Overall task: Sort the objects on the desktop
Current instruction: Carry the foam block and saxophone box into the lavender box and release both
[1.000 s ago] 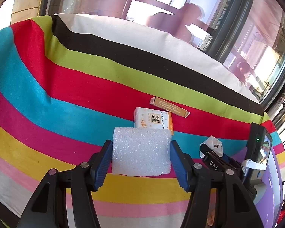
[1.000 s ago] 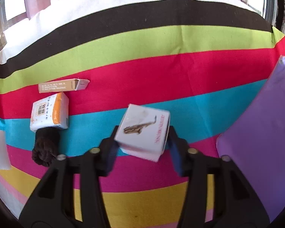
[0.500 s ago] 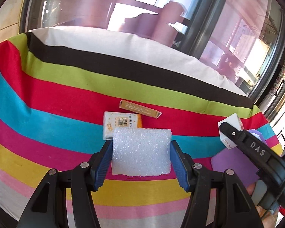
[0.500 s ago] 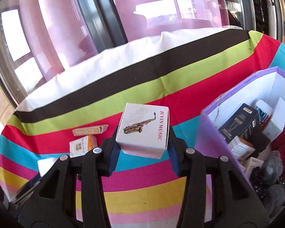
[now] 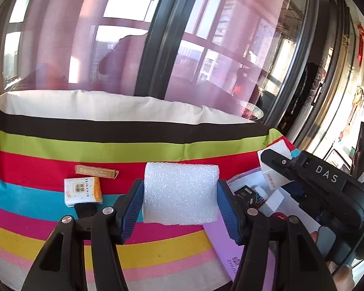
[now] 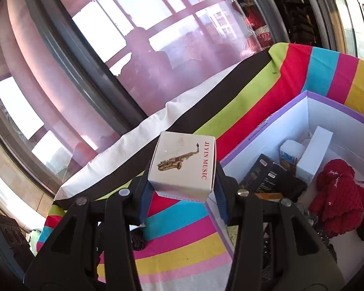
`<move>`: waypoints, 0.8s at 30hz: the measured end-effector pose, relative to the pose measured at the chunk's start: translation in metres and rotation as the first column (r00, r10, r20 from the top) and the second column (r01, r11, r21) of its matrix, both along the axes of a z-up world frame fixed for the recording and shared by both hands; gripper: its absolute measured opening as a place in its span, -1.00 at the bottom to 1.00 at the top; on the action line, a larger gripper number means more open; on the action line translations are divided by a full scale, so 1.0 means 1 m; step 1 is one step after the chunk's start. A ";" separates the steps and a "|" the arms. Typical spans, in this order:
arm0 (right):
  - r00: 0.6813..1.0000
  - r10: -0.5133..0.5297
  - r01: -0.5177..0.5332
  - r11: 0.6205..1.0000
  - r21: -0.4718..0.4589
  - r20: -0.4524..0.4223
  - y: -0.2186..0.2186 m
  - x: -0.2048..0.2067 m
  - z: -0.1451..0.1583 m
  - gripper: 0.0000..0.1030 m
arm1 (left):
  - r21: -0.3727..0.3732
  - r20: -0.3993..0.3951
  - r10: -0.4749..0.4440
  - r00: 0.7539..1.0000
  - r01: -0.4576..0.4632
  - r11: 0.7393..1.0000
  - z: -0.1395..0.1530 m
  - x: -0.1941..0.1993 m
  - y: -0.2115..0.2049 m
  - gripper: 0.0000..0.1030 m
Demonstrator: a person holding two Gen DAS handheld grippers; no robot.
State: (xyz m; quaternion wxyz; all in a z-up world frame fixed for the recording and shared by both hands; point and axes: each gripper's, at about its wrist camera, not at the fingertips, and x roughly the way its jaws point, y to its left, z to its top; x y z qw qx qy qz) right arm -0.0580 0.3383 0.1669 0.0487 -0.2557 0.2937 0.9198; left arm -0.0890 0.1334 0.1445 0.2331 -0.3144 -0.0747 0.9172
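Cloth point(image 5: 133, 145) in bright stripes covers the counter, spreading ahead of and below both sets of jaws. A purple box point(image 6: 267, 121) with white inner walls sits open to the right of the right gripper point(image 6: 182, 184), just past its right jaw, already holding small cartons, a red knitted thing point(image 6: 337, 194) and dark items. In the left view the same box lies to the right of the jaws, partly behind the other tool.

The left gripper point(image 5: 179, 201) has its jaws closed on a foam block point(image 5: 180, 194), carried above the cloth. Judging by its bubbly white surface, the block is very light and squashy; a gentle squeeze across its flat sides suits it, since a hard one would dent it.

The right gripper's jaws are clamped on a small white music box carton point(image 6: 182, 167) printed with a saxophone, raised beside the box's near-left corner. It looks like thin card, stiff but crushable, probably light; holding the two side faces, as now, seems sound.

Left of the left jaws, on the cloth, lie a white-and-orange packet point(image 5: 82, 191) and, beyond it, a thin tan carton point(image 5: 95, 171), both not yet sorted.
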 end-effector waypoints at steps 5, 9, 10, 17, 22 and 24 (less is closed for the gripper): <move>0.998 -0.057 0.057 0.997 -0.060 0.001 0.025 0.005 -0.004 -0.07 | 0.008 -0.015 -0.055 0.998 0.055 0.998 0.012 0.005 0.027 0.16; 0.995 -0.094 0.095 0.990 -0.103 0.016 0.044 0.005 -0.011 -0.07 | 0.007 -0.025 -0.130 0.991 0.130 0.991 0.017 0.009 0.056 0.16; 0.995 -0.102 0.104 0.987 -0.120 0.023 0.049 0.004 -0.014 -0.07 | 0.010 -0.022 -0.151 0.988 0.151 0.988 0.016 0.009 0.063 0.16; 0.973 -0.228 0.232 0.944 -0.233 0.046 0.092 0.016 -0.029 -0.07 | 0.037 0.015 -0.262 0.965 0.262 0.964 0.013 0.014 0.107 0.16; 0.969 -0.237 0.245 0.929 -0.276 0.064 0.100 0.019 -0.035 -0.03 | 0.022 0.032 -0.314 0.949 0.313 0.950 0.008 0.017 0.132 0.16; 0.964 -0.259 0.266 0.921 -0.283 0.066 0.104 0.022 -0.036 -0.03 | 0.023 0.045 -0.327 0.944 0.326 0.945 0.005 0.015 0.137 0.16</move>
